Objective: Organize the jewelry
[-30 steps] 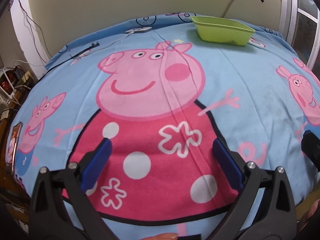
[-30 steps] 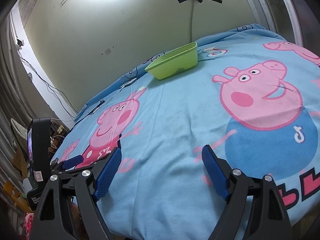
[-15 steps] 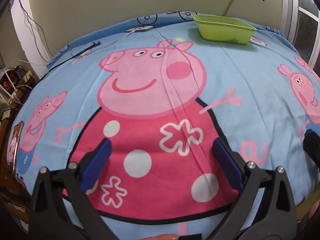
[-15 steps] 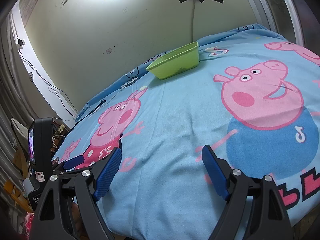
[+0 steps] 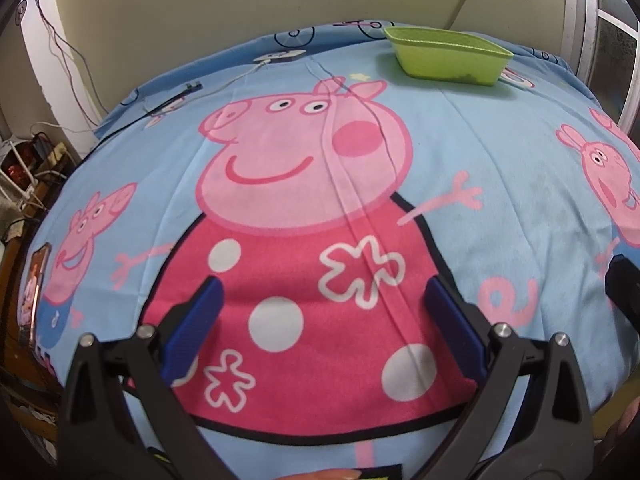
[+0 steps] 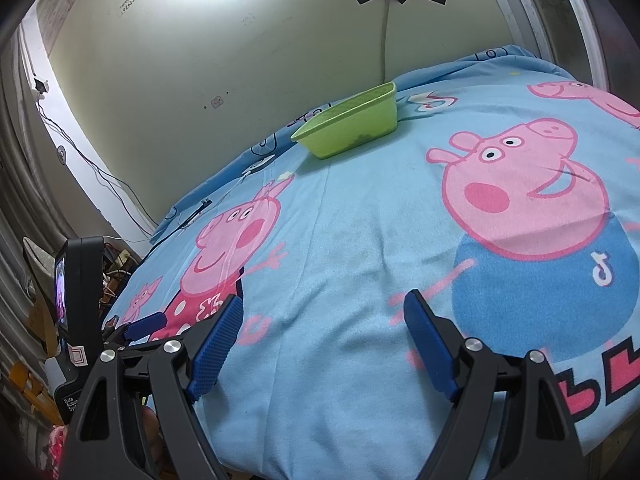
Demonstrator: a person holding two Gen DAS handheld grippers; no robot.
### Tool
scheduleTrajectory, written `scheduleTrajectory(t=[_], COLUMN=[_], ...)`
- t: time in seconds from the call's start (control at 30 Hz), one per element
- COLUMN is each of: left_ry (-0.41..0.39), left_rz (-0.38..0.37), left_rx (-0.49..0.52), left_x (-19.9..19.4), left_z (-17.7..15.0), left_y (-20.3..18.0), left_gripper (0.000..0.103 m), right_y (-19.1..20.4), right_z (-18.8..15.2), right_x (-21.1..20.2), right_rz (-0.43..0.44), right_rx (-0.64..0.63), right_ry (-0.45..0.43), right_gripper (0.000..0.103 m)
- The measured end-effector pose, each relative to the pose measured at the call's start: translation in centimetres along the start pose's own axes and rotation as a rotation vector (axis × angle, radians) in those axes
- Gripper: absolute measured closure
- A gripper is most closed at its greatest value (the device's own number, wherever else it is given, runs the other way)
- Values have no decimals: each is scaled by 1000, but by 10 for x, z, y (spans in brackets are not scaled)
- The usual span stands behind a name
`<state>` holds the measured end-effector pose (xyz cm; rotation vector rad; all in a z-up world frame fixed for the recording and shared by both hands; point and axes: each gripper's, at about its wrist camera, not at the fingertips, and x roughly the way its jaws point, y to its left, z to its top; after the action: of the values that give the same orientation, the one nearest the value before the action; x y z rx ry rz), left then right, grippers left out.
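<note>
A lime-green plastic tray sits at the far side of the bed, near the wall; it also shows in the right wrist view. Dark bits show through its wall; what they are I cannot tell. My left gripper is open and empty over the pink cartoon dress print at the near edge. My right gripper is open and empty over the blue blanket at the near edge. The left gripper's body with its phone shows at the left of the right wrist view. No jewelry is plainly visible.
A blue cartoon-pig blanket covers the bed. A white charger and cables lie at the far left by the wall. Clutter and wires stand beside the bed's left. A window frame is at the right.
Both grippers have drifted slightly; the views shifted a little. Both stay open and empty.
</note>
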<state>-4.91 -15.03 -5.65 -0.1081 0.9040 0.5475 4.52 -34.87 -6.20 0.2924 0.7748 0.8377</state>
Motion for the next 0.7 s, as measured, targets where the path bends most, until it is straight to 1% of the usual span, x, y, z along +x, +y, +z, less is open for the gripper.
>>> scheduleTrajectory(t=[0.7], left_ry=[-4], left_rz=[11], left_rx=[-7], left_x=[0], left_z=[1], left_y=[4], left_gripper=[6], right_y=[2], right_z=[0], right_x=[0], right_rz=[2], right_rx=[5], right_ry=[-3], right_gripper=[40])
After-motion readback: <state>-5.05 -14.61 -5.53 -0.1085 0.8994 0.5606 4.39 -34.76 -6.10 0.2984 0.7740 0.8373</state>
